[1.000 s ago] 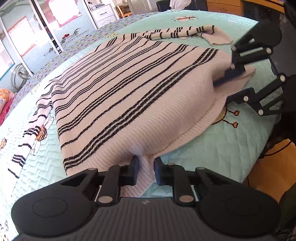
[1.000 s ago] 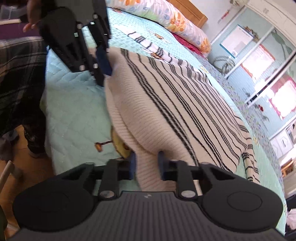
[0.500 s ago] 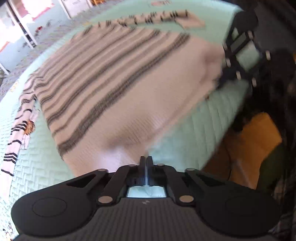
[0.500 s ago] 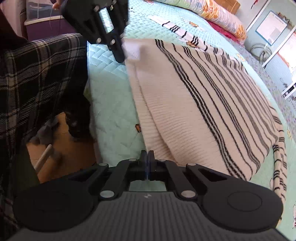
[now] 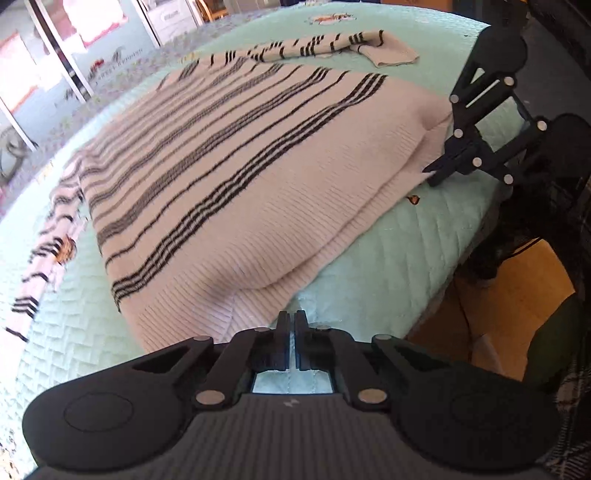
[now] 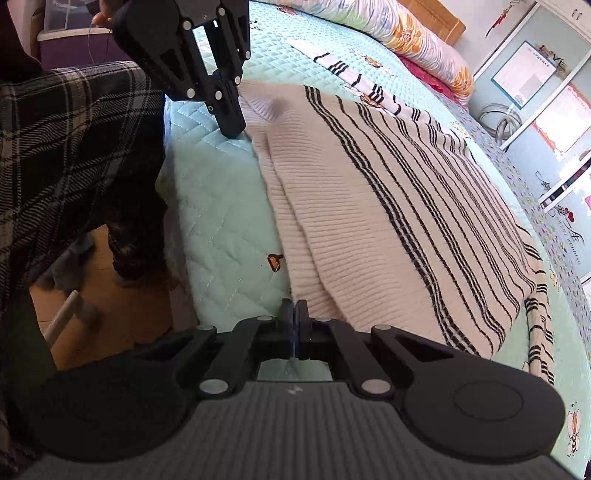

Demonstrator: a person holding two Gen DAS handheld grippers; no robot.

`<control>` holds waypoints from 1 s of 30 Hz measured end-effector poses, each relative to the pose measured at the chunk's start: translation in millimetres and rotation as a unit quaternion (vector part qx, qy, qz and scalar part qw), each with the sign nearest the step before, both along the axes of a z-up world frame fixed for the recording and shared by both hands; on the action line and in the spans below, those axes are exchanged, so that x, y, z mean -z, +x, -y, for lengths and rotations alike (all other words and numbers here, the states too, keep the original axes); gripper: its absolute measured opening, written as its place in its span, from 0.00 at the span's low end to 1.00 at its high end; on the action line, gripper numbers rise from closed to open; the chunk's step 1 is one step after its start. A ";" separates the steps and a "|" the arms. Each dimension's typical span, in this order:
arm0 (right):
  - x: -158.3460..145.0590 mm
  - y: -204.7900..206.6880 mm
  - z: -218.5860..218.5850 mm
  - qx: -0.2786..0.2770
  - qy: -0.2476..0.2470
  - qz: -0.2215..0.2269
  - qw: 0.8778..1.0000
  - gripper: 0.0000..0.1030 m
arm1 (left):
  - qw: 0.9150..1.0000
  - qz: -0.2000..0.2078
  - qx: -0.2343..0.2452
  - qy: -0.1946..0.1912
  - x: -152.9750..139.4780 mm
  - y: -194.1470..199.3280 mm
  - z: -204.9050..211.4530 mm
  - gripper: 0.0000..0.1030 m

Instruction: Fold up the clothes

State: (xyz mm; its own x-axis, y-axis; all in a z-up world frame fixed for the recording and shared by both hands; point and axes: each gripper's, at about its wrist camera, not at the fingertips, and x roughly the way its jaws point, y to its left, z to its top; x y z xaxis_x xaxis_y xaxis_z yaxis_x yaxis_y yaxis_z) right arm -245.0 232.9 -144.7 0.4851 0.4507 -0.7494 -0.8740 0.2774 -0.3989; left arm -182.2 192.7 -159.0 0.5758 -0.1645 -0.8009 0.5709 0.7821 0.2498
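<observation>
A cream sweater (image 5: pixel 240 166) with thin black stripes lies flat on the mint quilted bedspread (image 5: pixel 388 258), its ribbed hem toward the bed's edge. My left gripper (image 5: pixel 291 317) pinches the hem's near corner. Its jaws are opening by a sliver, and a thin pale slit shows between them. The right wrist view shows that left gripper (image 6: pixel 232 127) tip-down at the sweater (image 6: pixel 388 206) corner, where the knit puckers. My right gripper (image 6: pixel 294 306) is shut on the hem's other corner and appears again as the right gripper (image 5: pixel 430 181) in the left wrist view.
One striped sleeve (image 5: pixel 332 44) trails across the far side of the bed and the other sleeve (image 5: pixel 40 258) lies on the left. A person in plaid clothing (image 6: pixel 74 147) stands at the bed's edge over a wooden floor (image 5: pixel 517 295). Pillows (image 6: pixel 417 29) lie at the head.
A second ago both grippers stood open around the hem. They have since closed on it and drawn back a little toward the bed's edge, and the hem has followed.
</observation>
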 end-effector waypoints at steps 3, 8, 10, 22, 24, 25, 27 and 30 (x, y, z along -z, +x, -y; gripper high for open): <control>1.1 3.0 1.7 0.009 0.013 0.005 1.000 0.01 | 1.000 0.017 0.005 -0.007 -2.4 -0.6 5.3 0.28; 4.8 -0.3 -10.8 -0.003 0.012 0.032 0.999 0.02 | 1.000 0.013 0.014 0.005 1.4 7.5 13.4 0.37; 5.4 -0.1 -15.0 -0.005 0.014 0.035 0.999 0.02 | 1.000 0.002 0.016 0.002 -0.2 10.0 10.3 0.37; 6.4 7.0 -41.4 -0.010 0.014 0.073 0.997 0.24 | 0.999 -0.034 0.014 -0.021 1.1 24.8 -2.9 0.52; 4.0 10.7 -40.9 -0.009 0.016 0.060 0.998 0.24 | 0.998 -0.043 0.017 -0.031 0.7 26.6 -5.0 0.47; 2.9 12.6 -40.6 -0.009 0.017 0.054 0.998 0.24 | 0.998 -0.047 0.019 -0.035 0.3 26.8 -5.5 0.43; 1.3 15.4 -39.5 -0.008 0.020 0.038 0.999 0.23 | 0.997 -0.055 0.022 -0.040 -1.2 25.9 -5.6 0.25; -3.0 21.0 -35.6 -0.005 0.028 -0.027 0.999 0.00 | 0.996 -0.073 0.044 -0.027 -1.4 16.7 -1.5 0.00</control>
State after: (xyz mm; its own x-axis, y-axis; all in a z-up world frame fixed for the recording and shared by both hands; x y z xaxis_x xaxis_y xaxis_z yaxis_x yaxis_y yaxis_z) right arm -224.0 268.5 -141.7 0.4398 0.4976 -0.7476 -0.8967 0.2894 -0.3349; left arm -165.5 194.2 -157.6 0.4358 -0.2547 -0.8632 0.6644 0.7380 0.1177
